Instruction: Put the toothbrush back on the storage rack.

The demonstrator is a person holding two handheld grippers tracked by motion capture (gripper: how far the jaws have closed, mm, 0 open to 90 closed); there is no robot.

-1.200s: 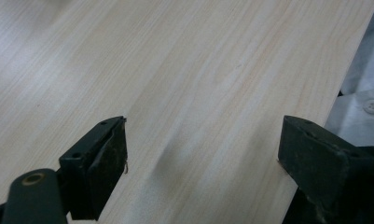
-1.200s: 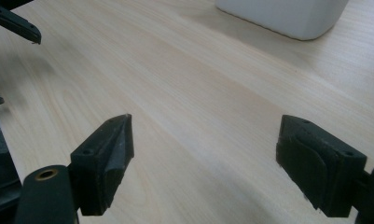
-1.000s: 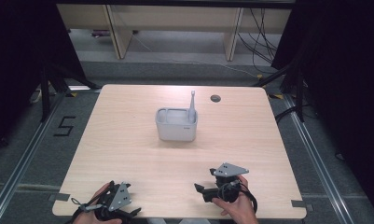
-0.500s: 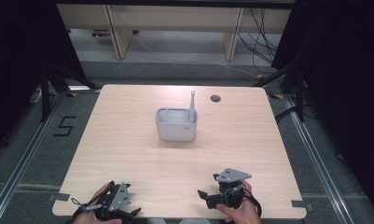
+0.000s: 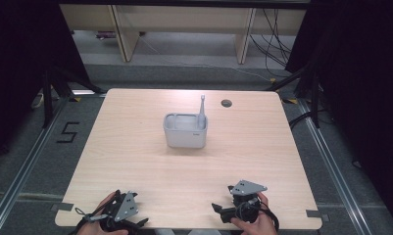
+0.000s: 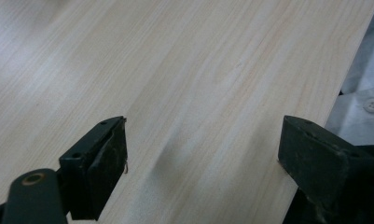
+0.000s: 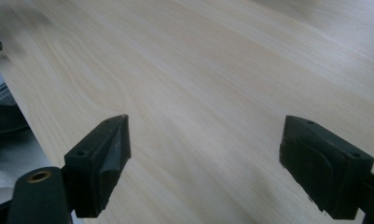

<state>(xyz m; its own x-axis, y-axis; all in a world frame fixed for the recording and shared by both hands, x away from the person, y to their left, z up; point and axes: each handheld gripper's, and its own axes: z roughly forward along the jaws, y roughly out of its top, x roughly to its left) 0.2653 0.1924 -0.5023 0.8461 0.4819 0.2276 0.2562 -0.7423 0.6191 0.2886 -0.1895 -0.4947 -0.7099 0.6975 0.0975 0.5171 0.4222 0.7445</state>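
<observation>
- Left gripper (image 5: 116,215) and right gripper (image 5: 228,211) are resting at the table (image 5: 135,161) edge, jaws spread wide, gripping nothing.
- Bin (image 5: 185,131) is sitting well ahead of both, a brush (image 5: 202,111) standing inside.
- Judgement: placing appears done; 0 items remaining.

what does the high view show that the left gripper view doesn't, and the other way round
High view: a grey rectangular plastic bin with a grey upright utensil standing at its right end, the right gripper, and the dark round hole near the table's far edge.

Left gripper view: the left gripper close up, its jaws wide apart with bare wood between them.

Both: the light wooden table.
</observation>
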